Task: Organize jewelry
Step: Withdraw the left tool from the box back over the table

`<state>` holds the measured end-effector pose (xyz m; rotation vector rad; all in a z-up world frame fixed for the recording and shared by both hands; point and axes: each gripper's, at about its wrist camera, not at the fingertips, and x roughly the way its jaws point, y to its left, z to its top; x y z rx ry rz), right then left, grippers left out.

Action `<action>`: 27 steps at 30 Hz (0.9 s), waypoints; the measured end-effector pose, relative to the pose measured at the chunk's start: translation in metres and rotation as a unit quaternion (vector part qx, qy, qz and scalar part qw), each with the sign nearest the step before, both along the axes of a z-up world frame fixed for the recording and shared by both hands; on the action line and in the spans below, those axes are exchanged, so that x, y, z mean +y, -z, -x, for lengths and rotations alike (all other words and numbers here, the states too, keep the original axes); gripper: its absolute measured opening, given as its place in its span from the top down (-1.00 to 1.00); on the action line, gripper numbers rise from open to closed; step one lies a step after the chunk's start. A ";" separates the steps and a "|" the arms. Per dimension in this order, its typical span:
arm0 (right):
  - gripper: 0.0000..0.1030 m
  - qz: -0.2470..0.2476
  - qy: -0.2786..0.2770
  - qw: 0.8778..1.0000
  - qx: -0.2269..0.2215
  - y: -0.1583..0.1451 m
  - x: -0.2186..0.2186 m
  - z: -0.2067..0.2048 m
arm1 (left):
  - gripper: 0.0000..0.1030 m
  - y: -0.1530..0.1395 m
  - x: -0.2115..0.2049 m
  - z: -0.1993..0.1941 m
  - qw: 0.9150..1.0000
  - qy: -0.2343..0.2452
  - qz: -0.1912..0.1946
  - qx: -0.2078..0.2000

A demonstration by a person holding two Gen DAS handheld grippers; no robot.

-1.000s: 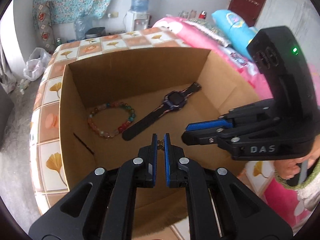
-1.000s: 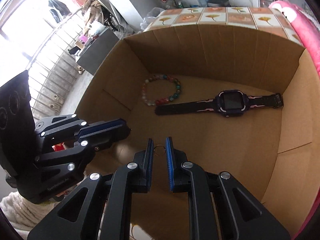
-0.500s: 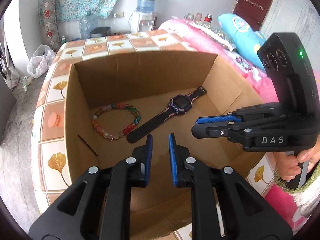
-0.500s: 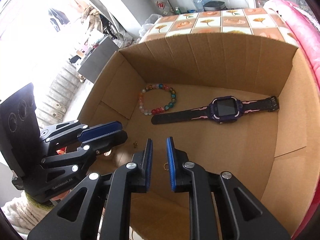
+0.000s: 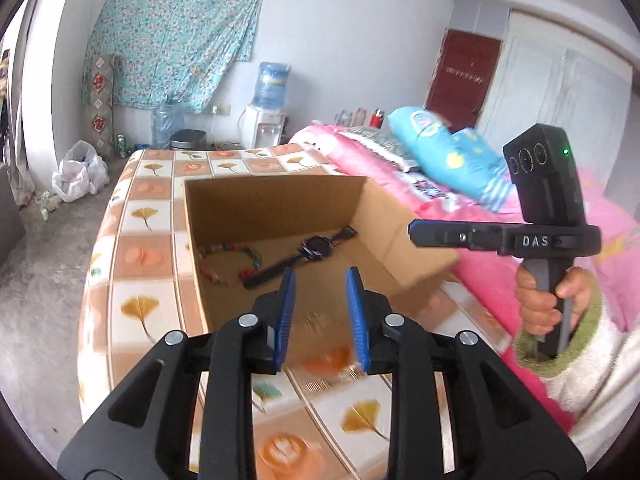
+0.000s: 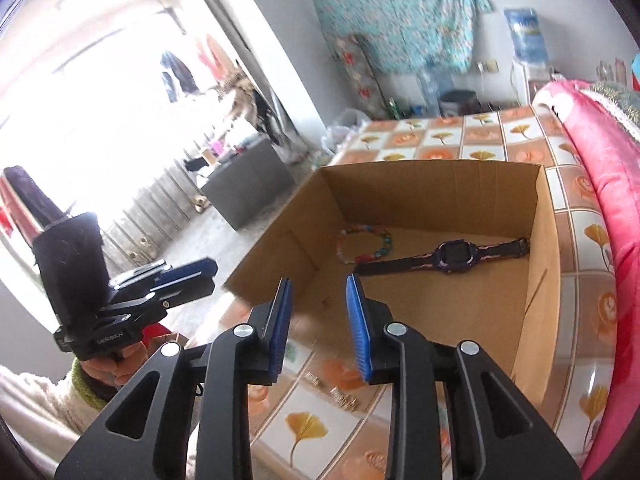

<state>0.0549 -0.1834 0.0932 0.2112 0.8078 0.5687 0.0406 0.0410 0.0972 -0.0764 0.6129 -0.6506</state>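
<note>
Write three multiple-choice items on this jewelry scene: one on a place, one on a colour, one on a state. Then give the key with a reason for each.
1. Where does the watch lie?
A. inside the cardboard box
B. on the pink bedding
C. in a claw

2. What colour are the pads of the right claw?
A. red
B. blue
C. white

3. How does the left claw stand?
A. shut on the beaded bracelet
B. shut on the watch
C. open, holding nothing

Key: 1 A, the watch rests on the box floor beside the bracelet. 2 B, both pads are blue. 3 C, a clear gap shows between the pads.
</note>
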 end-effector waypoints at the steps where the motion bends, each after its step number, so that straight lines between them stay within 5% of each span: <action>1: 0.44 -0.006 -0.005 1.000 -0.001 0.002 0.000 0.009 | 0.52 0.006 0.003 0.012 1.000 0.005 0.009 0.005; 8: 0.43 -0.019 -0.001 0.999 0.038 0.045 0.004 0.049 | 0.52 0.057 -0.017 0.038 0.998 0.016 -0.016 0.065; 13: 0.43 0.025 0.046 0.993 0.108 0.096 0.010 0.045 | 0.52 0.098 -0.053 0.027 0.989 -0.002 -0.138 0.049; 16: 0.43 0.024 0.054 0.990 0.132 0.111 0.008 0.042 | 0.52 0.111 -0.064 0.017 0.983 -0.002 -0.175 0.046; 27: 0.43 0.011 0.061 0.989 0.136 0.121 -0.003 0.036 | 0.52 0.131 -0.074 -0.003 0.981 0.002 -0.187 0.057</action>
